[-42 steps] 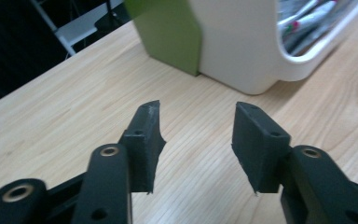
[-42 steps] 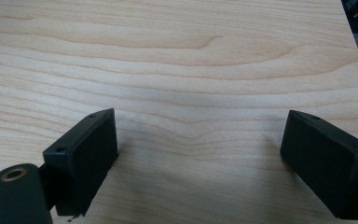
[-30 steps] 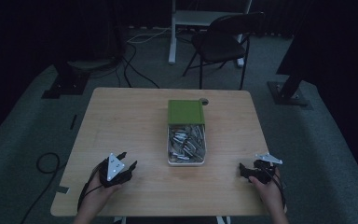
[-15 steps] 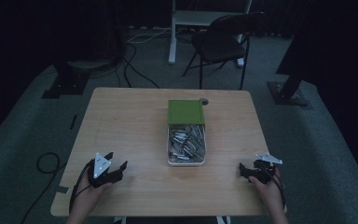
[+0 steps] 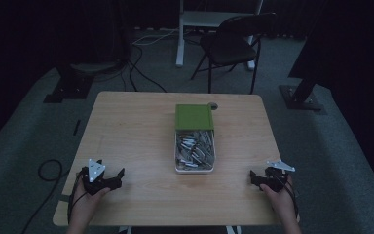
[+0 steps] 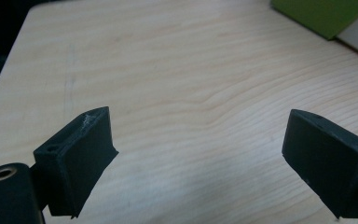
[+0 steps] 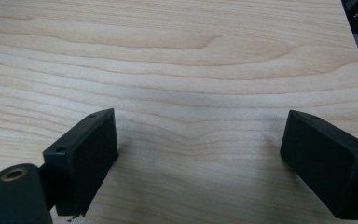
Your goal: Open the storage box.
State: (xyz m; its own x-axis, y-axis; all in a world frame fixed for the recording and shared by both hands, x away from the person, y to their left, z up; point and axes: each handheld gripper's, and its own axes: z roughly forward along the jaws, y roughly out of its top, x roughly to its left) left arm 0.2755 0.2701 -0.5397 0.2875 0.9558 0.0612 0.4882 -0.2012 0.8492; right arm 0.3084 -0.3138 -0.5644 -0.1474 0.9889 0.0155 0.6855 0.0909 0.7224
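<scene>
Resting at the near edge of the pale wooden desk (image 5: 136, 122), two hand-held black grippers, nothing in either.

Item 1: left gripper (image 5: 119, 176), near-left corner. It has drawn back toward that corner since a second ago, away from the middle of the desk. Its jaws have just been opening and now stand wide apart over bare wood, as the left gripper view confirms (image 6: 200, 154). Judged: a release or a reset, with no pick yet begun.

Item 2: right gripper (image 5: 253, 179), near-right corner, unmoved; jaws likewise spread, empty (image 7: 200, 154).

Item 3: white rectangular tray of small silvery metal pieces (image 5: 195, 168), centre of desk, well apart from both grippers and between them. Long axis runs from the person toward the far edge. A flat green lid or box (image 5: 194, 117) covers its far end; the open part faces the person.
</scene>
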